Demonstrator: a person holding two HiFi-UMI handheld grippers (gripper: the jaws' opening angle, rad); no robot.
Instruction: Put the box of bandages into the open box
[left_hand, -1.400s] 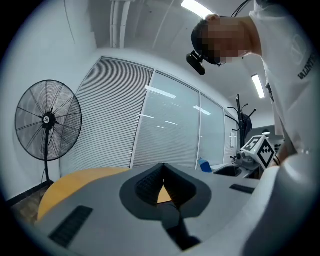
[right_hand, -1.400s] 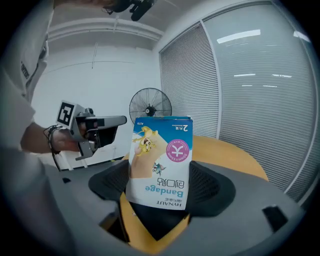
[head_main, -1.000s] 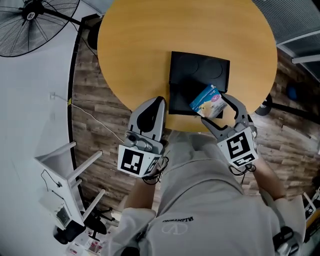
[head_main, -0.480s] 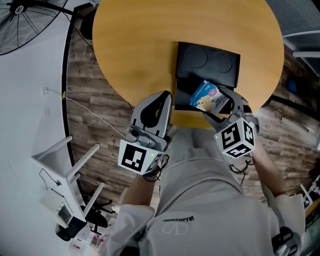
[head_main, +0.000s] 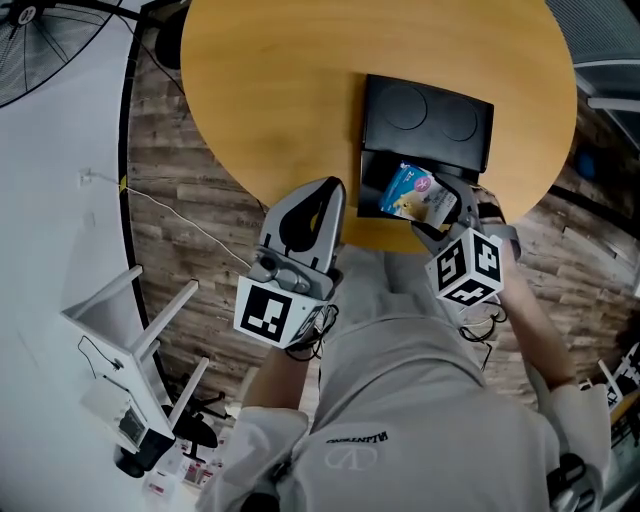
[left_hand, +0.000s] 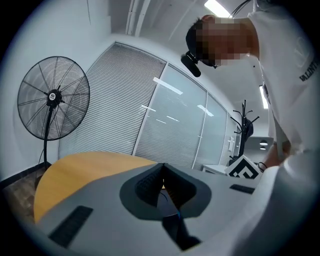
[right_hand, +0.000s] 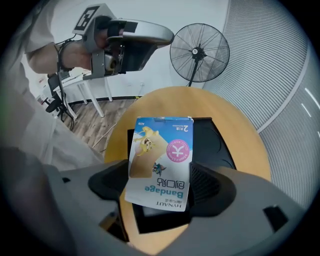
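A light blue box of bandages (head_main: 418, 193) with a cartoon print hangs tilted over the near half of the open black box (head_main: 372, 165) on the round wooden table (head_main: 280, 90). My right gripper (head_main: 432, 207) is shut on the bandage box's lower end. In the right gripper view the bandage box (right_hand: 161, 162) stands between the pads of my right gripper (right_hand: 161, 182), with the black box (right_hand: 215, 145) below it. My left gripper (head_main: 322, 195) is shut and holds nothing. It hovers at the table's near edge, left of the black box, and its jaws (left_hand: 161, 172) touch.
The black box's lid (head_main: 428, 118) lies folded back on the far side. A standing fan (right_hand: 199, 52) is beyond the table, left of it. A white chair (head_main: 130, 330) and a thin cable (head_main: 190, 225) are on the wooden floor at left.
My right gripper has carried the bandage box a little farther in over the black box's near half. The left gripper has stayed shut at the table's edge.
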